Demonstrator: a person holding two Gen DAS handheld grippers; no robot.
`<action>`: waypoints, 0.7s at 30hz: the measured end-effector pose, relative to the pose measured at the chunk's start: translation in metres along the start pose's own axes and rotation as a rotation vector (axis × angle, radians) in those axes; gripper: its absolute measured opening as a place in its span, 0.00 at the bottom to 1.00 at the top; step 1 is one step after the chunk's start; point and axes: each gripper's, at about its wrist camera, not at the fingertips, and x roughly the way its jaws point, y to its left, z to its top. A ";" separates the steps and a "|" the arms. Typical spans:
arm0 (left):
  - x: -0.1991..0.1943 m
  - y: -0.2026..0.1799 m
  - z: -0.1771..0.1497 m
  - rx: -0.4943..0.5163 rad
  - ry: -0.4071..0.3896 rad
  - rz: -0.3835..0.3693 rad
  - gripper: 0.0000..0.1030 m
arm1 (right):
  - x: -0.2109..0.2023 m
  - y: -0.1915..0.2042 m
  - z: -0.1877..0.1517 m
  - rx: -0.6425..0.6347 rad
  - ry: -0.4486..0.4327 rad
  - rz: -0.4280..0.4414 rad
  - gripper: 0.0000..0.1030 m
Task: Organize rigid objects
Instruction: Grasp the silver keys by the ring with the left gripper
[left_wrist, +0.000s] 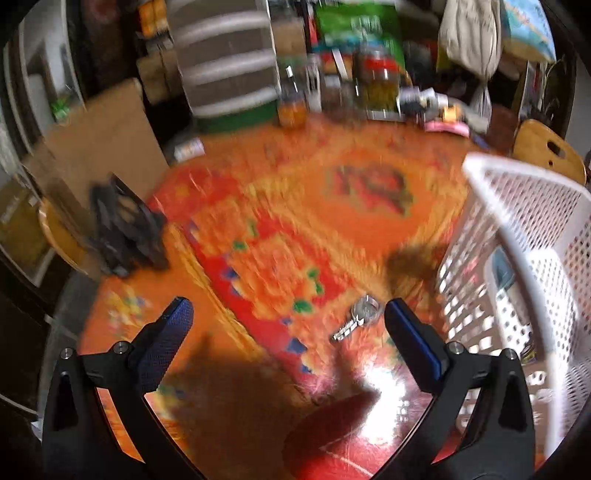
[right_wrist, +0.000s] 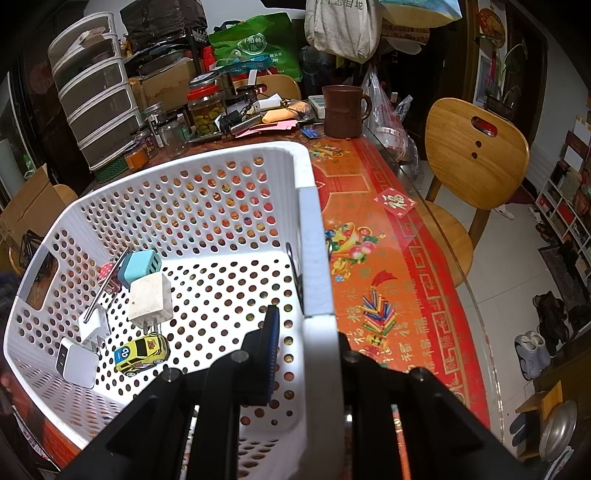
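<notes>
Your left gripper hangs over the orange tablecloth with its jaws wide apart and nothing between the pads (that view is smeared with blur). A silver key lies flat on the cloth between the two fingers, closer to the right one, touching neither. Just beside it, to the right, stands the white basket. Your right gripper is clamped on the basket's right wall, one blue pad inside and the other finger hidden behind the rim. On the basket floor, at its left end, lie a blue charger, a white plug, a yellow toy car and a white adapter.
</notes>
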 end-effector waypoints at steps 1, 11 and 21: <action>0.011 -0.001 -0.002 0.000 0.015 -0.008 0.99 | 0.000 0.000 0.000 -0.001 0.001 0.000 0.16; 0.068 -0.030 -0.009 -0.007 0.125 -0.105 0.75 | 0.001 -0.002 0.001 -0.004 0.003 -0.001 0.16; 0.066 -0.041 -0.004 0.005 0.128 -0.129 0.02 | 0.000 -0.002 0.001 -0.004 0.003 0.001 0.16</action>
